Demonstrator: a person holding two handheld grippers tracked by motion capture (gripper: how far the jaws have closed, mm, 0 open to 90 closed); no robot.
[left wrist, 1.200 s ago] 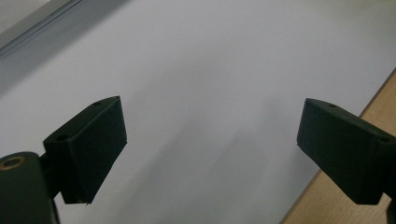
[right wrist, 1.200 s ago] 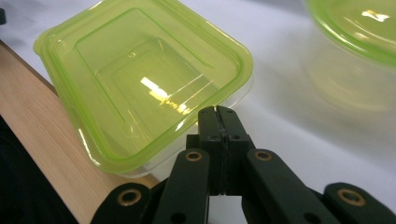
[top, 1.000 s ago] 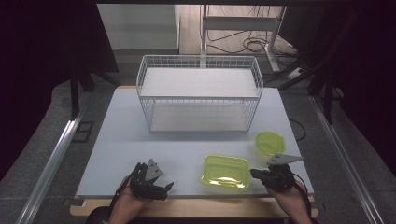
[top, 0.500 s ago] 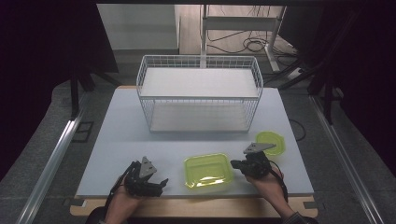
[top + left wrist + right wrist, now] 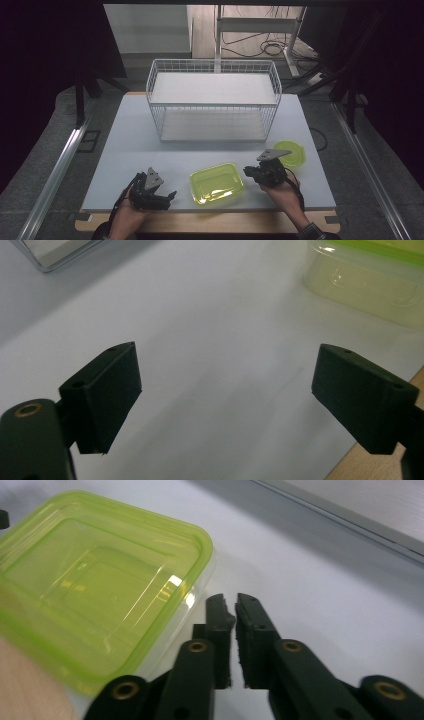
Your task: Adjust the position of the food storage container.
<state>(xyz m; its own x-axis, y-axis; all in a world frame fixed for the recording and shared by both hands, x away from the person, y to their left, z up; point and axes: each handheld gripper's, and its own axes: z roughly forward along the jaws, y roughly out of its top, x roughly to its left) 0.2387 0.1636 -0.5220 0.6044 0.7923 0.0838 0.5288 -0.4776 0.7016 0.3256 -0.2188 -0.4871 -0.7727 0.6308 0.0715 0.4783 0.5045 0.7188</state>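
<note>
A rectangular yellow-green plastic container [image 5: 216, 182] lies on the white table [image 5: 125, 145] near the front edge. My right gripper [image 5: 250, 173] is just to its right, held in a hand. In the right gripper view the container [image 5: 100, 590] lies at the left, and my right gripper [image 5: 232, 604] is shut on nothing, its tips beside the container's rim. My left gripper [image 5: 164, 196] rests at the front left, apart from the container. In the left gripper view it [image 5: 225, 375] stands wide open over bare table, with the container [image 5: 365, 280] at the upper right.
A white wire basket [image 5: 214, 102] stands at the back middle of the table. A smaller green container [image 5: 292, 151] sits behind my right hand. The table's front wooden edge [image 5: 210, 220] runs just below both hands.
My right gripper has moved left and the rectangular container has slid left along with it. The left gripper has hardly shifted.
</note>
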